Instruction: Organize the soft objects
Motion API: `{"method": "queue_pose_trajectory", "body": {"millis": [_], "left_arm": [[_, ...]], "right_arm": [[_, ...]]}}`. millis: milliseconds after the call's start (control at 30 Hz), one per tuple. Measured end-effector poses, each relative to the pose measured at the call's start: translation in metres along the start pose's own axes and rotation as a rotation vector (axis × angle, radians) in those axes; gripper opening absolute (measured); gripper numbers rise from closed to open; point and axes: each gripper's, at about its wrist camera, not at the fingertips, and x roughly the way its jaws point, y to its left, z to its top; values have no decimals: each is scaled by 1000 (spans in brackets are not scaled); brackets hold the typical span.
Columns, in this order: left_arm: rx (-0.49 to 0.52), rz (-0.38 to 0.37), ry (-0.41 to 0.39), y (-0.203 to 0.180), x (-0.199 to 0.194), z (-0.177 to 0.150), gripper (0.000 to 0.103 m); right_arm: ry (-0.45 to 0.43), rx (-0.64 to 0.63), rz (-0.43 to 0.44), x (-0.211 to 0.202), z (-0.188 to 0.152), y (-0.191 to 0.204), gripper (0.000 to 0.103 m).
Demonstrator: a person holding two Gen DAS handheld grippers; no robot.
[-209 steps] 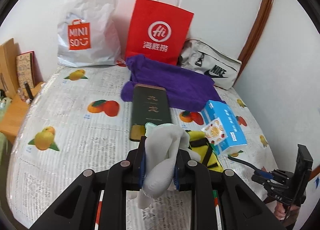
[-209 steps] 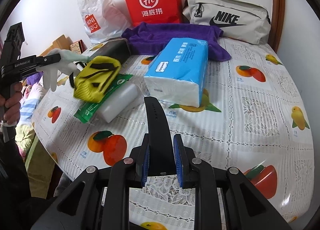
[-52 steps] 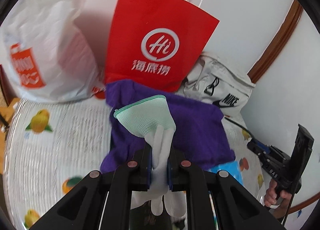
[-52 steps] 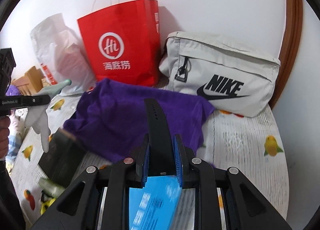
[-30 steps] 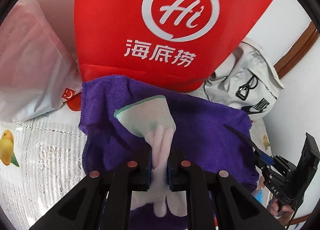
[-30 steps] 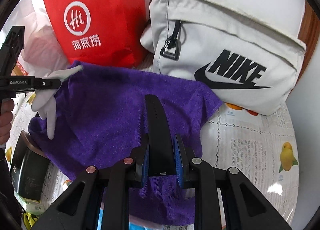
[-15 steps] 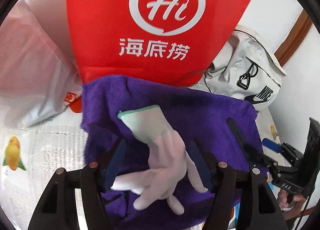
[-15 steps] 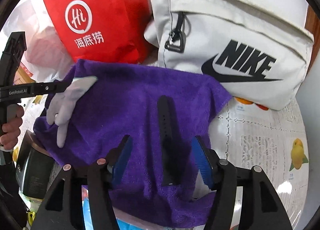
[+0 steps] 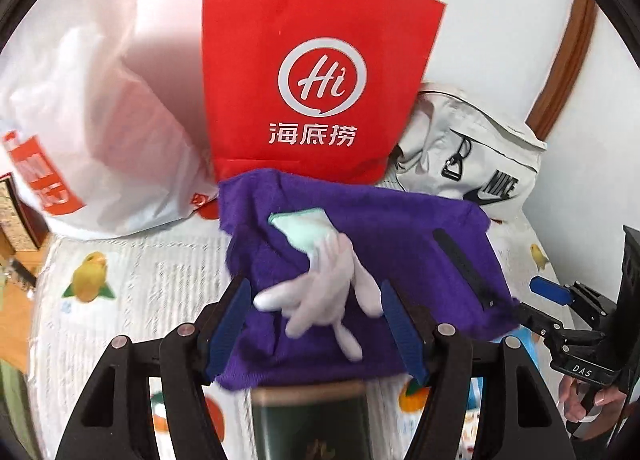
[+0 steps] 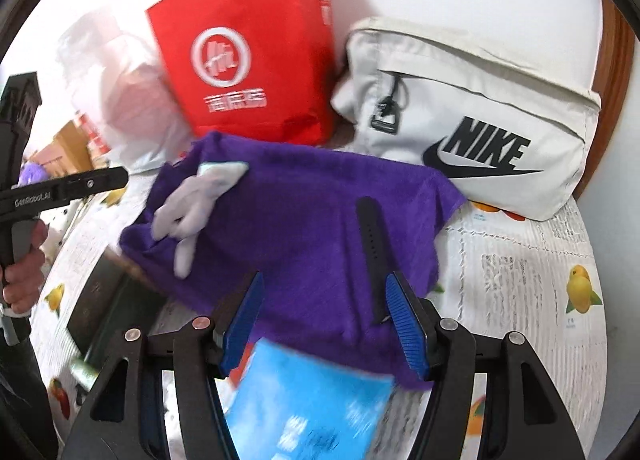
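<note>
Both my grippers are released and hold nothing. My left gripper (image 9: 316,334) hangs with its jaws spread on either side of the white glove (image 9: 320,280), not pressing on it. My right gripper (image 10: 324,324) stands just as wide, with the black strap (image 10: 372,252) lying close by its right pad.

As I judge it, two soft things are already placed. The glove lies flat on the purple towel (image 9: 400,236), toward its left side, cuff pointing at the red paper bag (image 9: 316,79). The strap lies on the towel's right side, well apart from the glove. The towel itself is spread on the desk (image 10: 520,268), in front of the red bag and the grey Nike pouch (image 10: 472,115).

What is left is harder to say. A blue packet (image 10: 312,400) and a dark green box (image 9: 312,420) sit at the towel's near edge, both blurred. I cannot tell whether the packet is soft enough to belong to the pile.

My count: one glove, one strap, one towel, one red bag, one white plastic bag (image 9: 100,119), one pouch, one blue packet, one dark box, two grippers.
</note>
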Motion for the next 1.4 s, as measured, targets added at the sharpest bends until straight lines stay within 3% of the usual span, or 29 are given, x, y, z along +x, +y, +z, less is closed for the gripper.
{"method": "queue_pose_trajectory", "body": {"millis": [267, 700, 800, 1033, 1200, 1400], "left_arm": [[-4, 14, 7, -4, -49, -40, 66], [-62, 7, 27, 17, -88, -125, 66], [-80, 6, 31, 20, -90, -140, 66], [-101, -33, 50, 23, -91, -156, 66], [-110, -50, 57, 23, -91, -162, 66], [-120, -53, 60, 26, -92, -165, 66]], "right_arm": [[-10, -11, 37, -40, -37, 32, 63], [36, -70, -4, -69, -101, 73, 62], [56, -79, -27, -65, -113, 79, 48], [80, -102, -65, -51, -118, 88, 43], [78, -144, -109, -47, -114, 95, 19], [97, -141, -93, -47, -115, 101, 13]]}}
